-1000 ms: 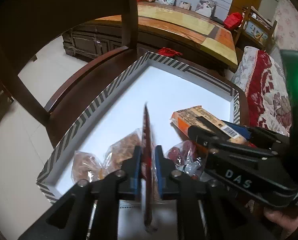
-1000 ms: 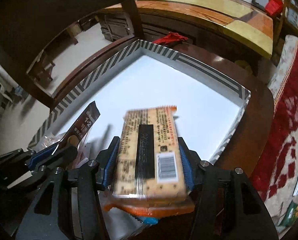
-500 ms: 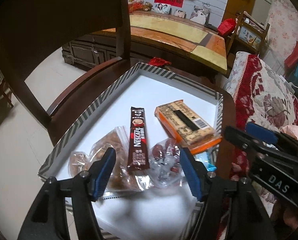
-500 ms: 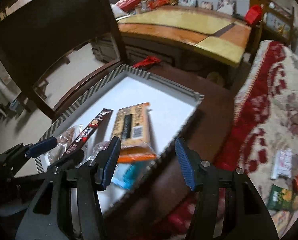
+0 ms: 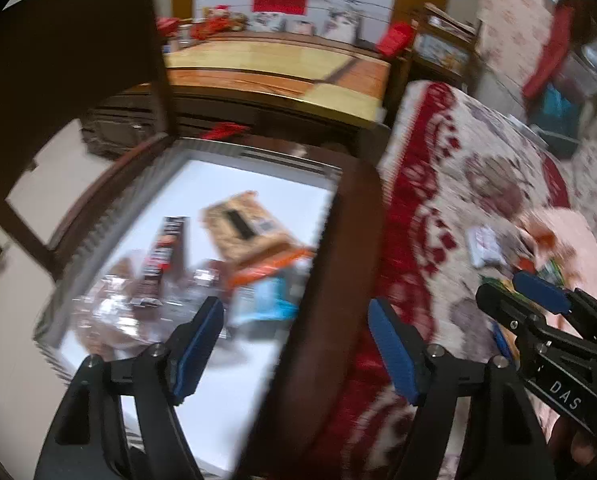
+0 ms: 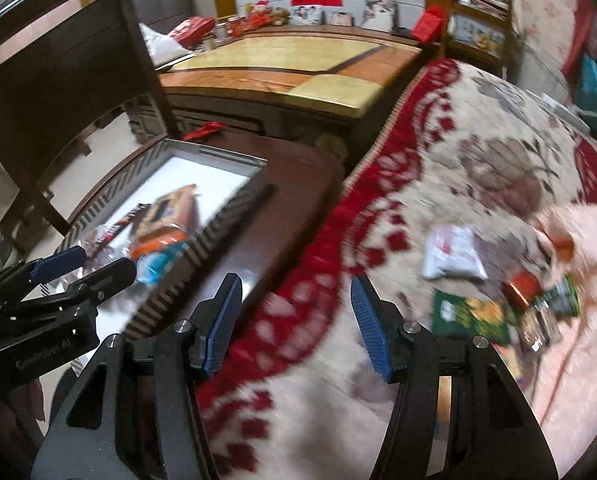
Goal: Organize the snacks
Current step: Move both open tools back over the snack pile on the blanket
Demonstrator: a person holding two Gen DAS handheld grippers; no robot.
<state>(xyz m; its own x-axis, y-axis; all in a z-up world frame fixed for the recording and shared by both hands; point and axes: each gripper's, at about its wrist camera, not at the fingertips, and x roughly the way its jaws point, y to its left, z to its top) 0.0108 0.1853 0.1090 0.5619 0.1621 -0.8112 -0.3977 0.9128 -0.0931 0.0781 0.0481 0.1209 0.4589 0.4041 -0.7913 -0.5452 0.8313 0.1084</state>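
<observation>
A white box with a striped rim sits on a dark wooden chair seat. In it lie an orange cracker pack, a dark coffee stick, clear bags of snacks and a blue packet. More snack packets lie on the floral red-and-cream cover: a white one, a green one and several others. My left gripper is open and empty over the box's right edge. My right gripper is open and empty above the cover, left of those packets.
The chair's back posts rise at the left of the box. A long wooden bench with a yellow mat stands behind. The cover spreads across the right. Both views are blurred by motion.
Both grippers have let go of the coffee stick and the cracker pack, which now lie in the box. Both have swung right, away from the box and over the floral cover.
</observation>
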